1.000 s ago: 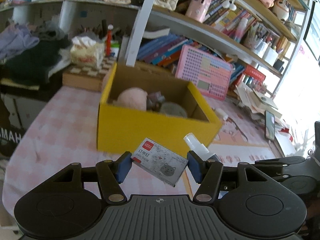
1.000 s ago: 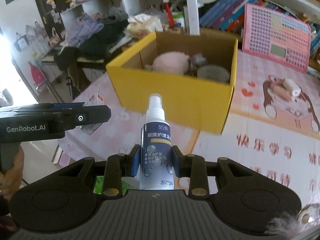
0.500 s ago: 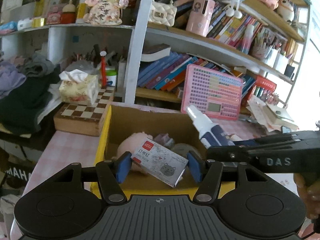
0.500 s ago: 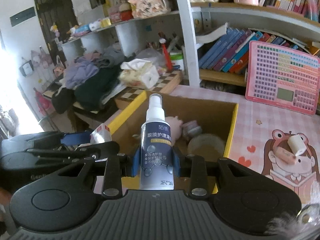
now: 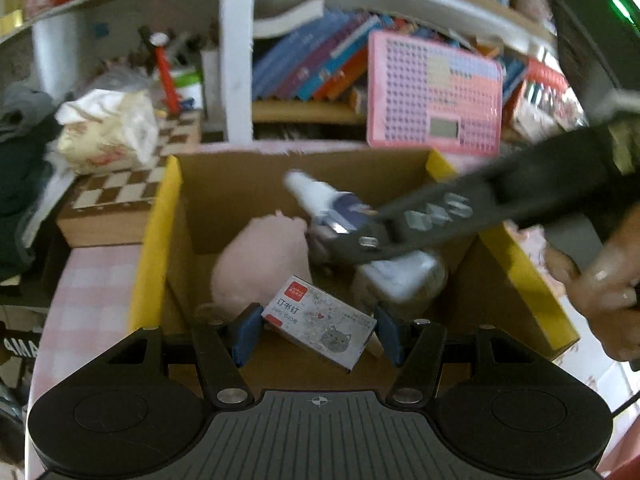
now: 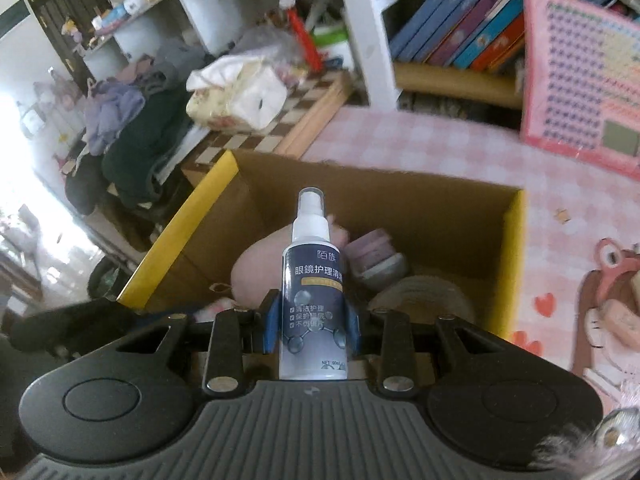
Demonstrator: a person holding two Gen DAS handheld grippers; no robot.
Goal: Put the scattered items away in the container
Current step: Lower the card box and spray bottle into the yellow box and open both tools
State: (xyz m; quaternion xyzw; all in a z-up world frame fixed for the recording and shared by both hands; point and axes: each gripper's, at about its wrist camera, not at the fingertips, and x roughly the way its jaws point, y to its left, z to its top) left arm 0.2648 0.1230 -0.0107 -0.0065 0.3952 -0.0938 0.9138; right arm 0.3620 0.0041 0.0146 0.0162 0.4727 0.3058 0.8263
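Left side, table: a chessboard (image 5: 120,196) carries a tissue pack (image 5: 108,132), both outside the yellow cardboard box (image 5: 154,240) and just beside its left wall.

Left gripper (image 5: 318,330): jaws closed on a staple box (image 5: 320,330), one blue pad at each short end. The staple box's long axis runs across the jaws, right end tilted down. It hangs above the near-left part of the box opening, inside the near rim, with a pink plush toy (image 5: 264,264) directly beyond and below it. Judgement: a release here should land it in the box, on or beside the plush.

Centre, box interior: the plush toy occupies the left-middle floor; to its right lie a small lilac jar (image 6: 374,258) and a round pale lid or tin (image 6: 420,298), identity uncertain.

Right gripper (image 6: 312,322): jaws clamped on a lens-cleaner spray bottle (image 6: 314,300) at its lower body. The bottle's long axis runs forward along the fingers, nozzle leading. In the left wrist view the bottle (image 5: 332,208) is angled nozzle up-left over the box centre, above the plush and jar.

Governing relation: both held items are already over the opening, the bottle deeper and further right, the staple box nearer the front wall. Judgement: the two tools sit close; simultaneous release risks the bottle striking the jar.

Right, beyond the box: a pink toy computer (image 5: 434,92) leans against the bookshelf.
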